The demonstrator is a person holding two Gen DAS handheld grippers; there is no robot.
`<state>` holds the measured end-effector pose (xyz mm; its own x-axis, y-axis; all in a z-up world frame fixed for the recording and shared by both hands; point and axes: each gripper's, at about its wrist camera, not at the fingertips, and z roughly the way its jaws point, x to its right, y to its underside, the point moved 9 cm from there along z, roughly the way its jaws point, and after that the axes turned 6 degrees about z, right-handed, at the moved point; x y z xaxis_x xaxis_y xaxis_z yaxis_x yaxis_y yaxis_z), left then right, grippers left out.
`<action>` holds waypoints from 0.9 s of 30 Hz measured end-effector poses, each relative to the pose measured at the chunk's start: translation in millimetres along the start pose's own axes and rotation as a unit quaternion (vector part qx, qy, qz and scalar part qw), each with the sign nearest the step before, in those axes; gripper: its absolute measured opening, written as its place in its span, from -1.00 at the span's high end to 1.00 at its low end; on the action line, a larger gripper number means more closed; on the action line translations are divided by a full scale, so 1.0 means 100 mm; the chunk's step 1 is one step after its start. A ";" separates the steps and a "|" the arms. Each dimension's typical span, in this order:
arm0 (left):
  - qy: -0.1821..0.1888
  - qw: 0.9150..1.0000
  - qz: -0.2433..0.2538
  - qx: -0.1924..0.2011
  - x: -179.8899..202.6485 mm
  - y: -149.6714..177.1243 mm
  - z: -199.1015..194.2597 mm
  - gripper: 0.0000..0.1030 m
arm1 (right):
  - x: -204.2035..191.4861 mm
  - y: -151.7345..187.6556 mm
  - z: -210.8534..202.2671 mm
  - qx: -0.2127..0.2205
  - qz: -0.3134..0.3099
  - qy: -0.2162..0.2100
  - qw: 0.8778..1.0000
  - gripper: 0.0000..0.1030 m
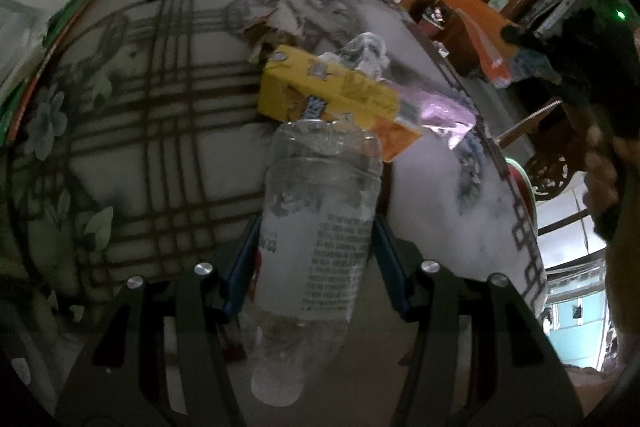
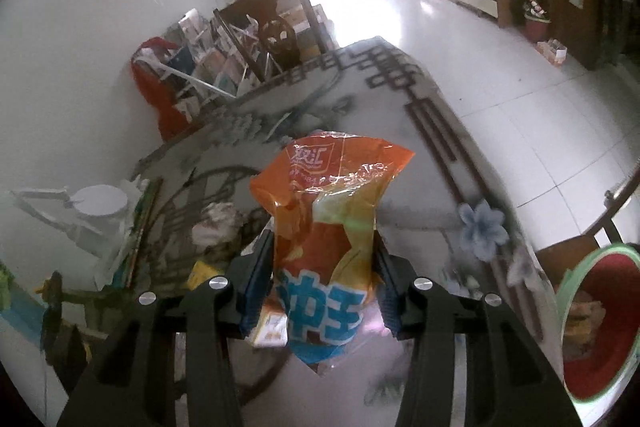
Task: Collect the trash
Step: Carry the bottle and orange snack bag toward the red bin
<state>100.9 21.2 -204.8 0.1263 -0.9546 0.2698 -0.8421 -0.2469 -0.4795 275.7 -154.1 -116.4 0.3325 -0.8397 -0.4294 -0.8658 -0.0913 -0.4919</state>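
both grippers have something in them right now. the left gripper [image 1: 316,239] is pinching a clear plastic bottle [image 1: 320,227] across its labelled middle, the bottle's far end pointing out over the patterned tabletop [image 1: 160,147]. the right gripper [image 2: 320,267] is clamped on an orange snack bag [image 2: 326,211], which is up off the tabletop and crumpled between the pads.

so two pieces are picked up, but neither is binned yet. a green-rimmed red bin [image 2: 600,327] sits low at the right edge of the right wrist view, with what looks like some wrappers already inside; i reckon that's where these go.

plenty is left on the tabletop: a yellow carton [image 1: 320,87], a pink wrapper [image 1: 440,111] beside it, a crumpled clear bag [image 1: 366,53] behind the carton, and torn paper scraps [image 1: 276,23] further back. i'd say the job is somewhere in the early middle.
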 end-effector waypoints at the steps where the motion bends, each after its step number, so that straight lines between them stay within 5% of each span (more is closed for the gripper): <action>1: 0.002 1.000 0.004 0.001 0.04 0.00 -0.01 -0.03 | 0.01 0.07 -0.07 0.002 0.001 0.000 1.000 0.13; 8: 0.018 0.999 0.036 0.012 0.38 0.00 -0.10 -0.03 | 0.01 0.59 -0.28 -0.008 0.000 0.008 1.000 0.12; 14: 0.023 0.999 0.047 0.009 0.56 0.04 -0.09 -0.03 | 0.27 0.92 -0.55 0.025 0.063 0.015 0.998 0.12; 27: 0.049 0.994 0.084 0.046 1.19 -0.22 -0.28 -0.01 | 0.78 1.03 -0.97 0.045 0.099 0.035 0.993 0.12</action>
<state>119.5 -82.3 -139.2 -0.0673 -0.9641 0.2567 -0.7948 -0.1037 -0.5980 175.9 -280.7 -127.1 0.1285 -0.8722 -0.4721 -0.8734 0.1260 -0.4704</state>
